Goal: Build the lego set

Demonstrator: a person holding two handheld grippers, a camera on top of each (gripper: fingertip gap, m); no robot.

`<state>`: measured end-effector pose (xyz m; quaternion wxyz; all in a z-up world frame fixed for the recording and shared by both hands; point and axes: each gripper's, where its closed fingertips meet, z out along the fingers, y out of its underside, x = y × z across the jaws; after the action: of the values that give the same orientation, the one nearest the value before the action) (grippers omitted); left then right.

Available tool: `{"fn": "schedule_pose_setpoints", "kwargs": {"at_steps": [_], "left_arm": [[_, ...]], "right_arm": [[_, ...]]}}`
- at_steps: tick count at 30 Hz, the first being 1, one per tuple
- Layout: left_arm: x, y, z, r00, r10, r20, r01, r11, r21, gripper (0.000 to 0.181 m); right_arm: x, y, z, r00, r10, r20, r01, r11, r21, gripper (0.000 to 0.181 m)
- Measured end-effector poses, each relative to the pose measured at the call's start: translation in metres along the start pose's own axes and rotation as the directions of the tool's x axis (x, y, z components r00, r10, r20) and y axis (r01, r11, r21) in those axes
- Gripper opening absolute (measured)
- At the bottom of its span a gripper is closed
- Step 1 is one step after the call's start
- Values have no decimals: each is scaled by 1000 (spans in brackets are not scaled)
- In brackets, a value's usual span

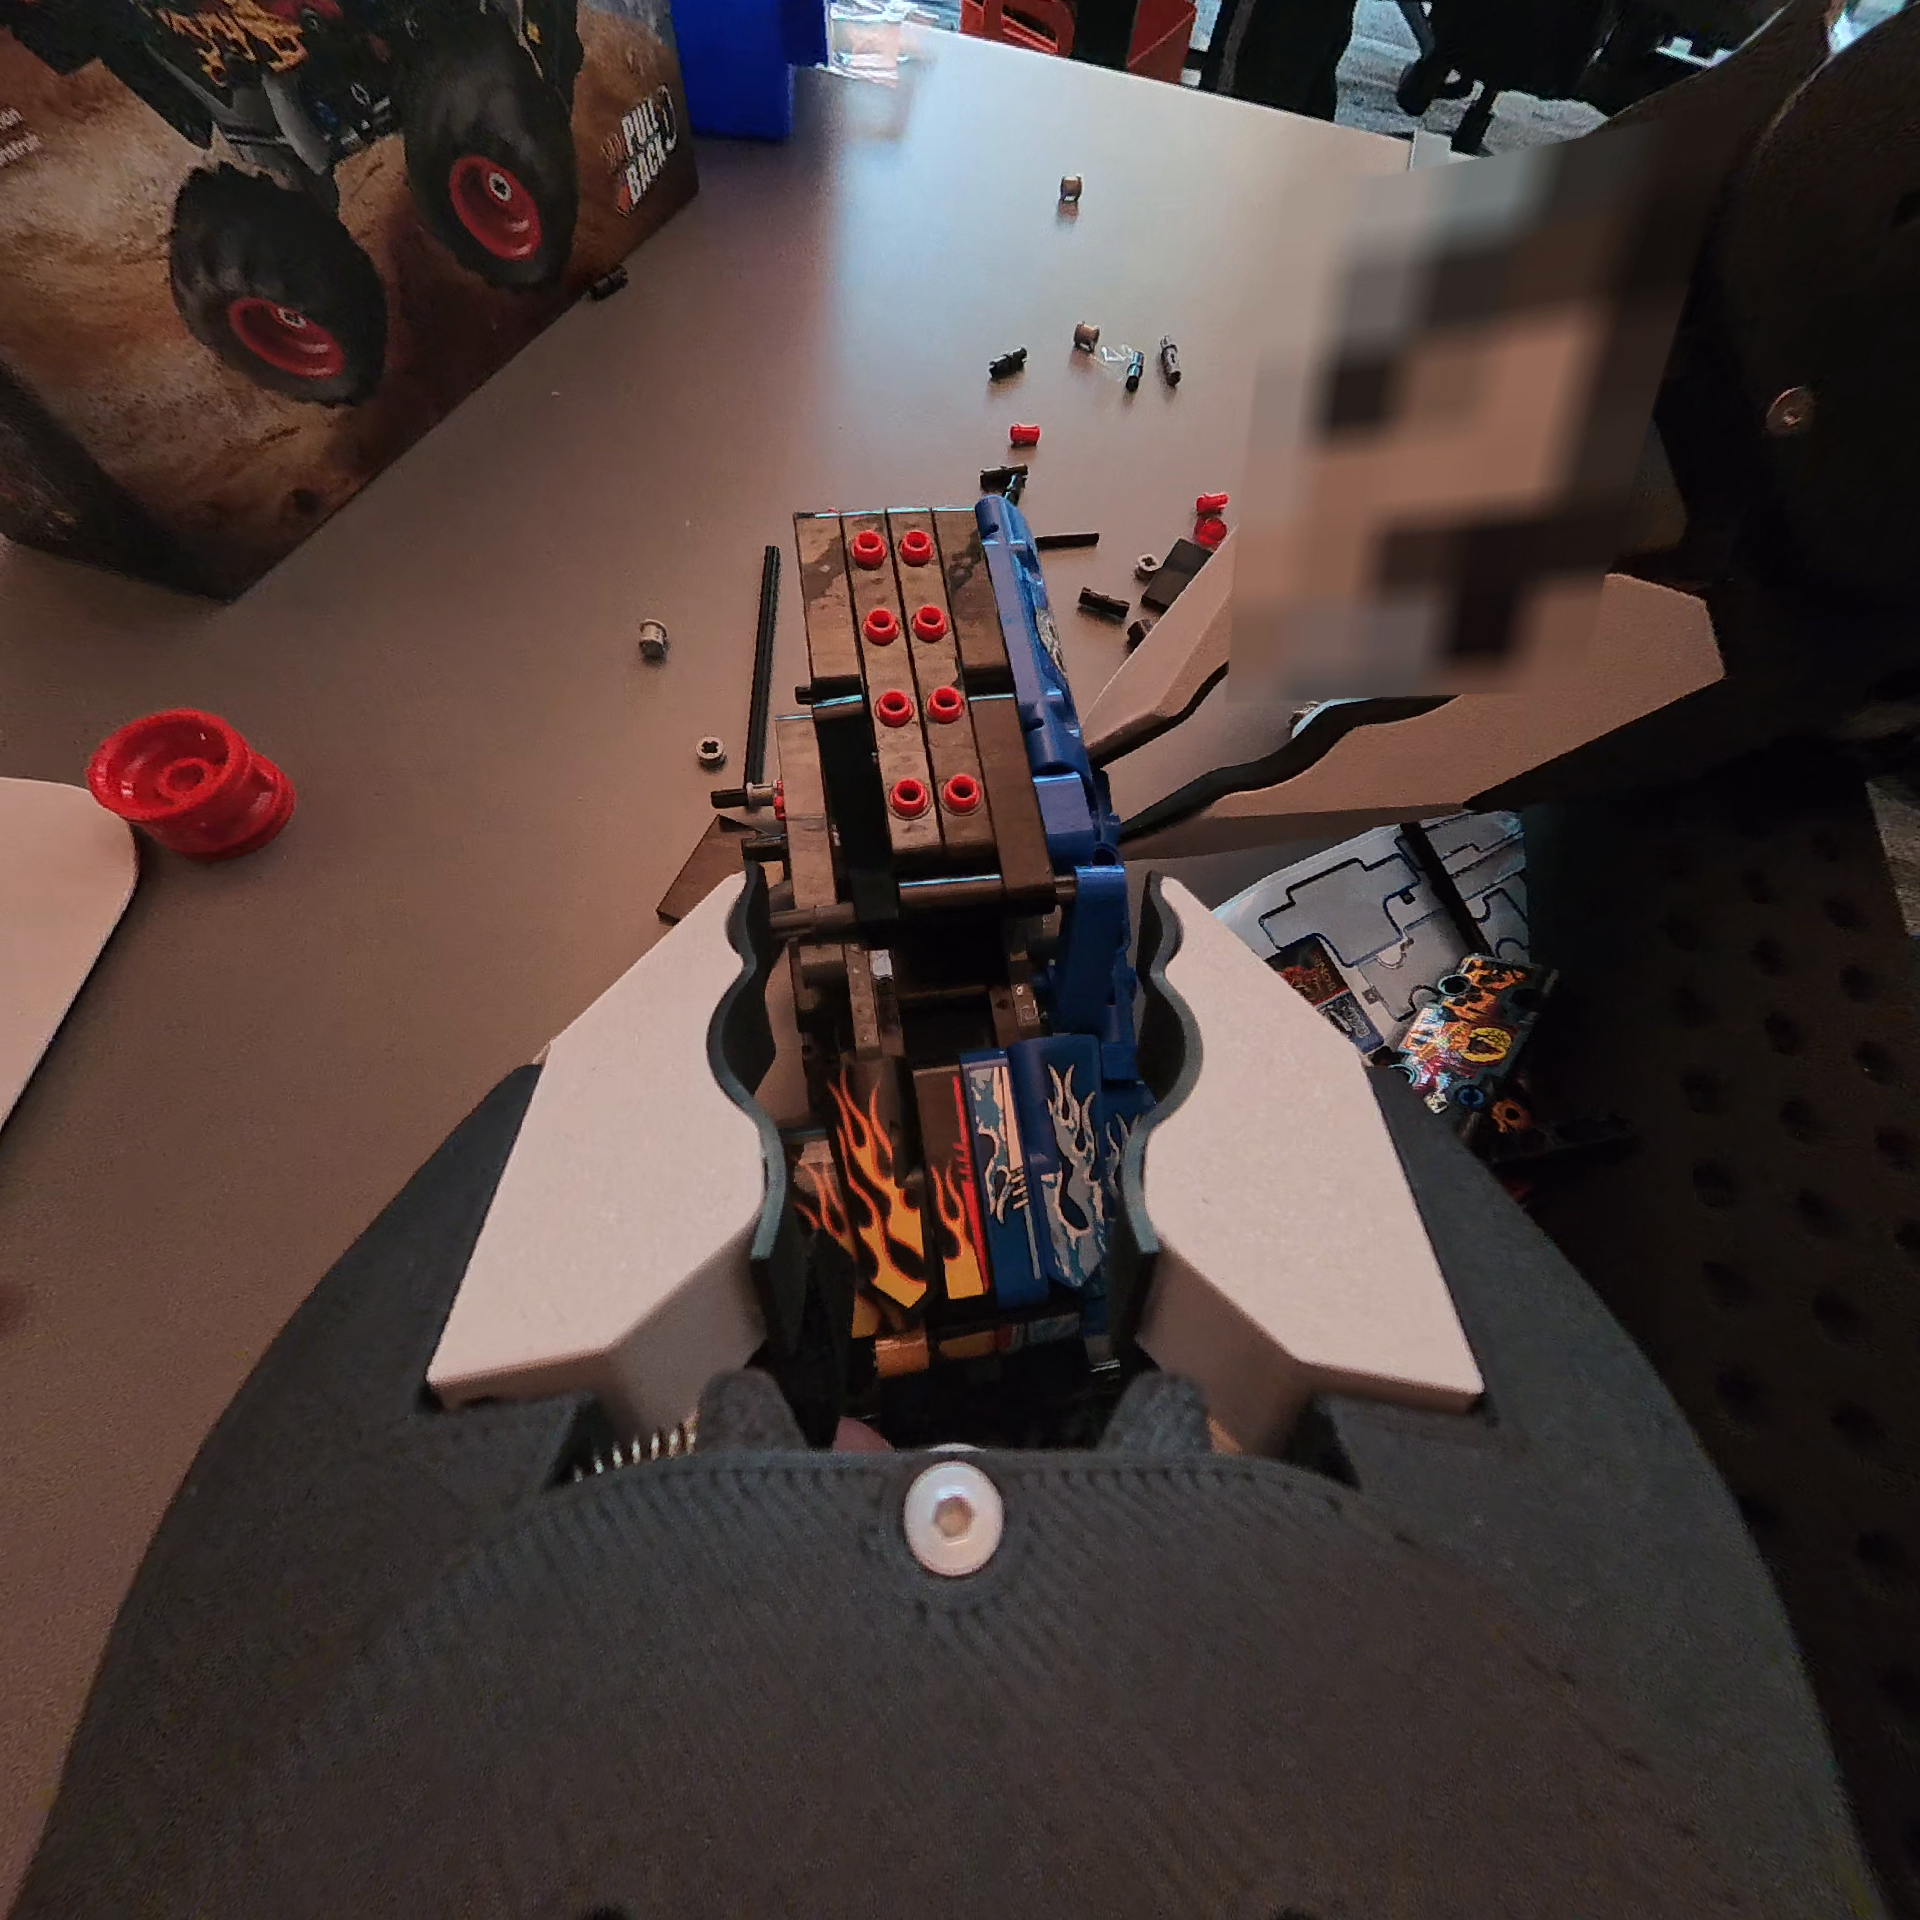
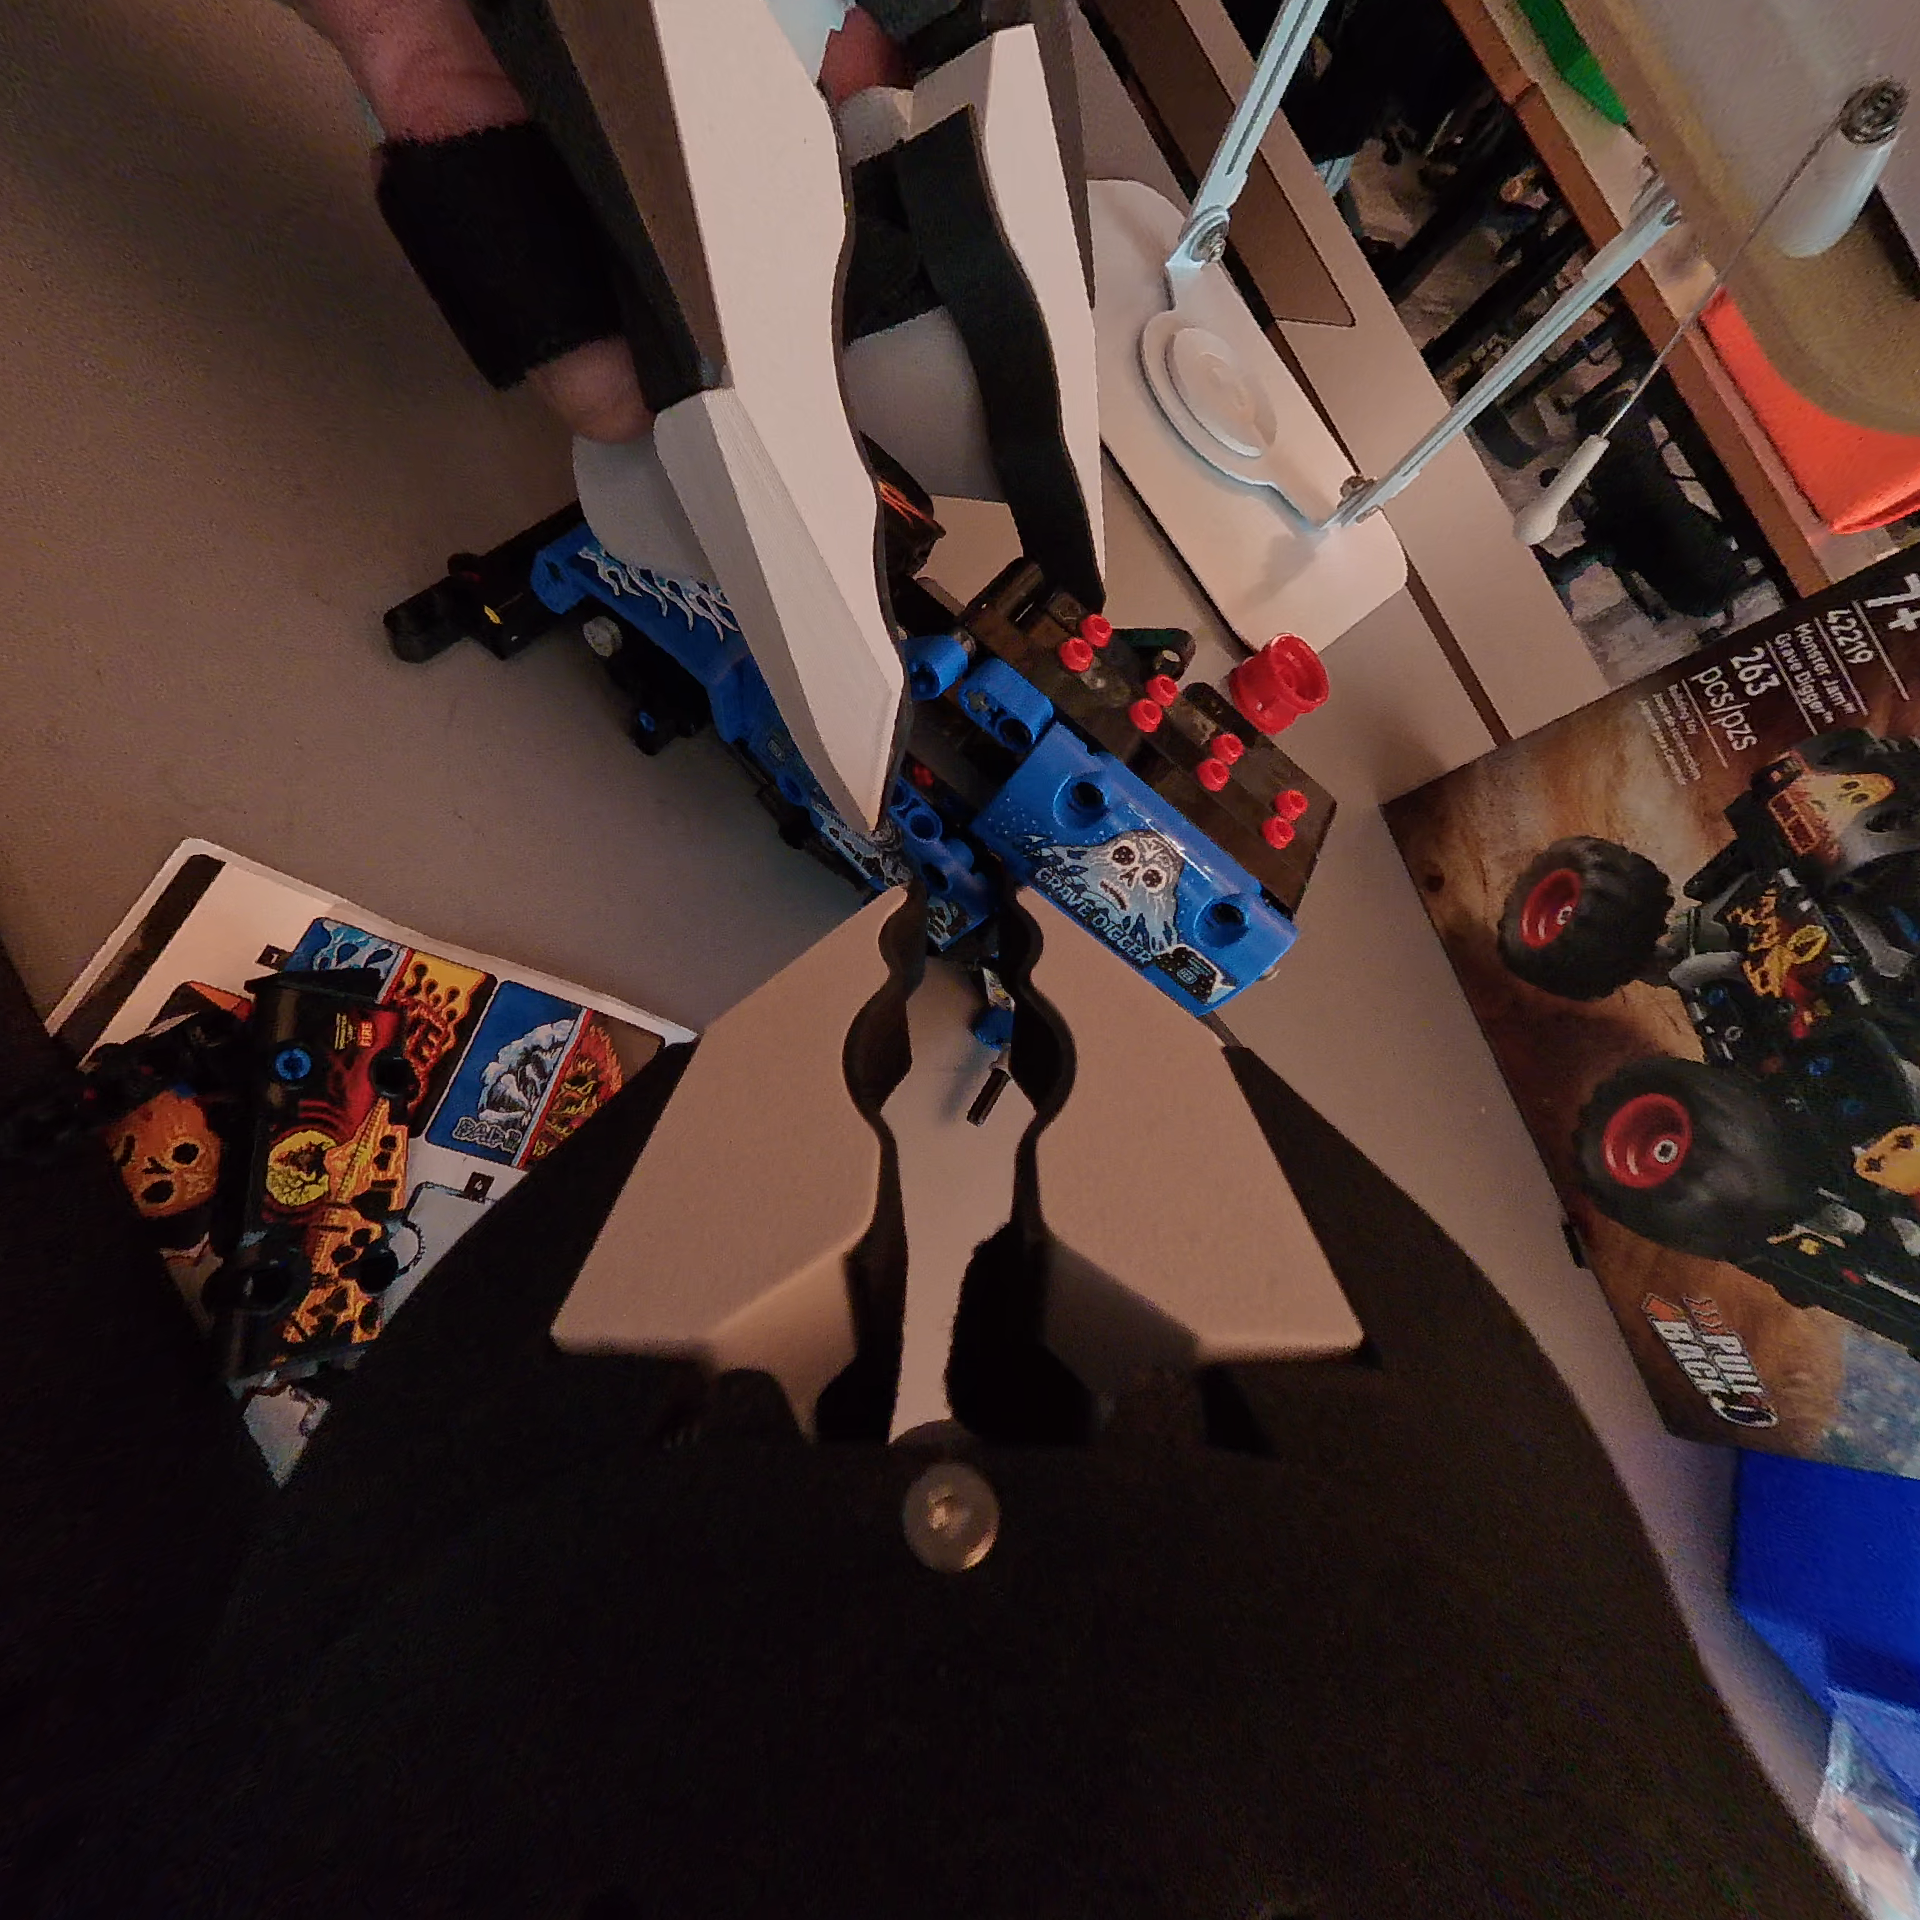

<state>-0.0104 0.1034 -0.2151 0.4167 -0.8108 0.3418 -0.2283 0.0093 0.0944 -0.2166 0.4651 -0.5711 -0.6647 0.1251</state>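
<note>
Truck body (image 1: 940, 831): lies on the grey table (image 1: 468, 520), clamped in your left gripper (image 1: 956, 914).
Right gripper (image 2: 961, 914): fingertips pinch the body's blue side.
Set box (image 1: 260, 260): stands behind, closed.
Red wheel hub (image 1: 192, 781): loose, well left.

the right gripper (image 2: 961, 914) had its fingertips nearly together at the blue side of the lego truck body (image 2: 1122, 883), pinching a small blue and black piece (image 2: 992, 1023). the left gripper (image 2: 904, 665) came in from above, its white fingers clamped across the same body. the body lay on the grey table (image 2: 312, 644). a red wheel hub (image 2: 1280, 684) sat just beyond it, the box (image 2: 1714, 1039) to the right, a sticker sheet (image 2: 499, 1049) to the left.
</note>
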Motion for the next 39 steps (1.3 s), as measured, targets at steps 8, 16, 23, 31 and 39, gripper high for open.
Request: {"fn": "schedule_pose_setpoints", "kwargs": {"at_steps": [8, 16, 23, 31, 39], "left_arm": [[0, 1, 1, 1000, 15, 5, -15, 1000, -16, 70], [-2, 1, 0, 1000, -3, 2, 3, 1000, -10, 71], [-5, 0, -2, 999, 33, 39, -32, 999, -16, 65], [-3, 0, -1, 1000, 24, 1, -24, 1000, -13, 64], [-8, 2, 0, 999, 25, 26, -24, 999, -22, 66]], "right_arm": [[0, -1, 1, 998, -3, 58, 3, 1000, 1, 8], [3, 0, 3, 989, 111, 99, -114, 993, 18, 9], [6, 2, 1, 976, 200, 86, -204, 978, 36, 11], [8, 3, 0, 959, 259, 116, -266, 963, 47, 4], [17, 2, 6, 943, 299, 149, -305, 952, 23, 2]]}}
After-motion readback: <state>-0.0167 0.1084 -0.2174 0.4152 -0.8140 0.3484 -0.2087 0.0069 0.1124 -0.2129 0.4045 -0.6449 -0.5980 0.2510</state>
